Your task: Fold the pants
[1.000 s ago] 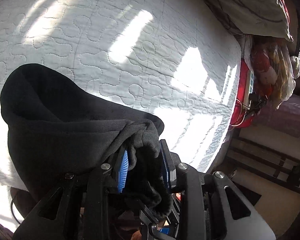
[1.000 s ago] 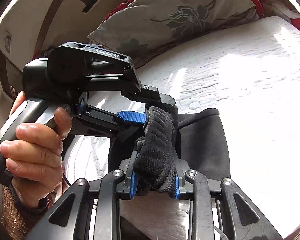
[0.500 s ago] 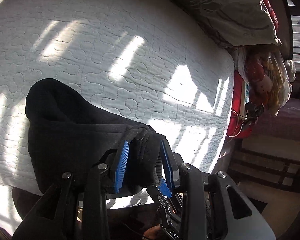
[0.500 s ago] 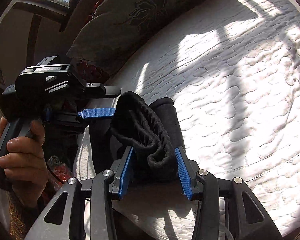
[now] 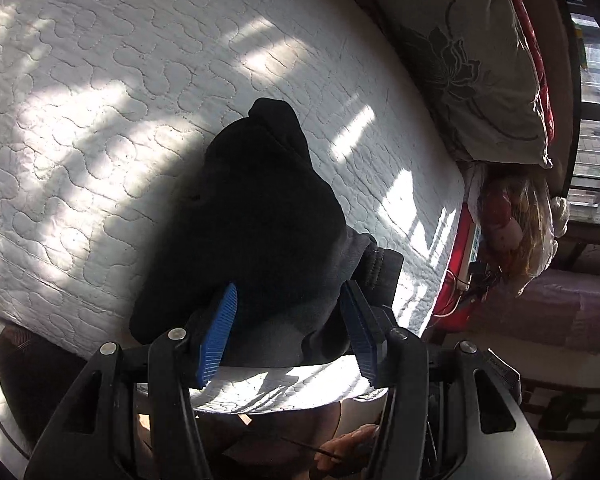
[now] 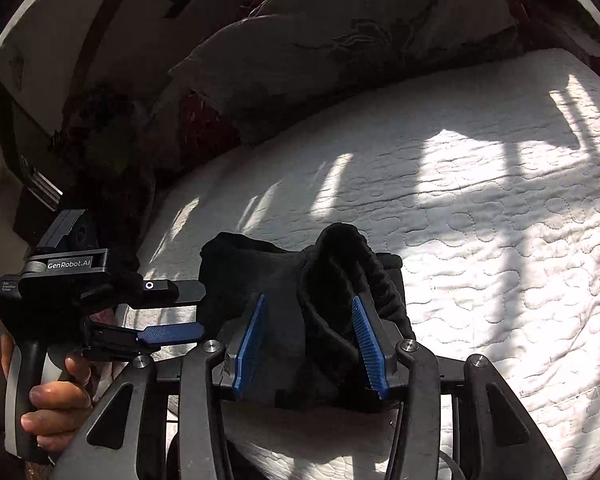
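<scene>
Left hand (image 6: 56, 396) wrapped round its handle at the bed's near edge, left gripper (image 5: 290, 324) tilted downward and opening, right gripper (image 6: 310, 340) half spread, neither pressing the folded black pants (image 5: 256, 220) on the white quilted mattress (image 5: 100, 100), ribbed waistband (image 6: 364, 276) clear only from the right wrist.

Black pants (image 5: 260, 216) bundled on bed
</scene>
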A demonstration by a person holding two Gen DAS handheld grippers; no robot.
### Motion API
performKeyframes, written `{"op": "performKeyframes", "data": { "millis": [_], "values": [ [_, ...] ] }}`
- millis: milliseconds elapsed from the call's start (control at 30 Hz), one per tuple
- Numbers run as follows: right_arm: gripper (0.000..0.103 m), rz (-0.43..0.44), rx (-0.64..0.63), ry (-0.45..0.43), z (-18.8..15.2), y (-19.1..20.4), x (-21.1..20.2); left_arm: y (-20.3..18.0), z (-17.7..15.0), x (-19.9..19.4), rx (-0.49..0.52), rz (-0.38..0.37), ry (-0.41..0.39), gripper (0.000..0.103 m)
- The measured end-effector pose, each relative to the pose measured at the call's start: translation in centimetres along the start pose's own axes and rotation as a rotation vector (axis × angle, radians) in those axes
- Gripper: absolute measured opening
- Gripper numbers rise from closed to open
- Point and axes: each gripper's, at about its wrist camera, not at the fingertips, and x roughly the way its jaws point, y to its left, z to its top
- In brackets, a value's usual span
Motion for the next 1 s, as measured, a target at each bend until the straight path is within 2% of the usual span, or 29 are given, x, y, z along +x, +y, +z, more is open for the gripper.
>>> {"op": "performKeyframes", "data": {
  "millis": [33,67,100,200,267,367,433,500,533,567,633,700,767,800,900,1000],
  "values": [
    [0.035,-0.017,-0.016,-0.002,0.3,0.2,0.5,0.0,0.2,0.5,-0.004,0.008,-0.006,0.052],
    [0.013,-0.024,-0.014,-0.007,0.4,-0.1,0.7,-0.1,0.5,1.0,-0.003,0.022,-0.011,0.052],
    [0.006,-0.025,0.014,-0.011,0.5,-0.8,0.8,-0.1,0.8,1.6,0.0,0.045,-0.015,0.052],
    [0.007,-0.067,0.108,0.005,-0.1,-4.3,1.4,0.5,1.8,4.0,-0.012,0.085,0.018,0.052],
    [0.015,-0.061,0.172,0.04,-0.8,-7.0,2.2,0.9,1.8,3.9,-0.025,0.073,0.016,0.052],
    [0.02,-0.033,0.183,0.052,-0.4,-7.5,1.7,0.3,1.2,2.0,0.019,0.01,0.017,0.052],
    [0.025,0.016,0.214,0.045,-0.1,-7.5,0.6,-0.2,1.1,-0.1,0.048,-0.05,-0.018,0.052],
    [0.026,0.067,0.236,0.02,0.6,-7.6,0.0,-0.9,1.6,-1.5,0.07,-0.071,-0.062,0.058],
    [0.029,0.066,0.236,0.018,1.1,-7.5,0.0,-1.2,1.9,-1.7,0.074,-0.072,-0.074,0.064],
    [0.03,0.06,0.234,0.014,1.5,-7.3,0.1,-1.3,2.3,-1.7,0.073,-0.067,-0.085,0.066],
    [0.03,0.059,0.216,0.004,2.1,-6.6,0.5,-1.4,3.3,-0.7,0.06,-0.029,-0.088,0.066],
    [0.03,0.036,0.181,0.0,2.3,-6.1,1.5,-1.0,4.6,1.4,0.041,0.049,-0.06,0.066],
    [0.034,-0.028,0.156,0.038,2.5,-6.1,3.2,-0.4,5.6,3.3,0.025,0.141,-0.029,0.065],
    [0.036,-0.033,0.165,0.051,2.4,-6.4,3.5,0.0,5.8,3.5,0.013,0.142,-0.018,0.064],
    [0.038,-0.04,0.151,0.023,2.5,-6.1,1.6,0.4,4.4,0.9,0.013,0.002,-0.04,0.064],
    [0.039,0.035,0.074,-0.023,1.8,-4.7,-1.6,0.7,1.6,-0.6,0.046,-0.107,-0.034,0.071]
  ]
}}
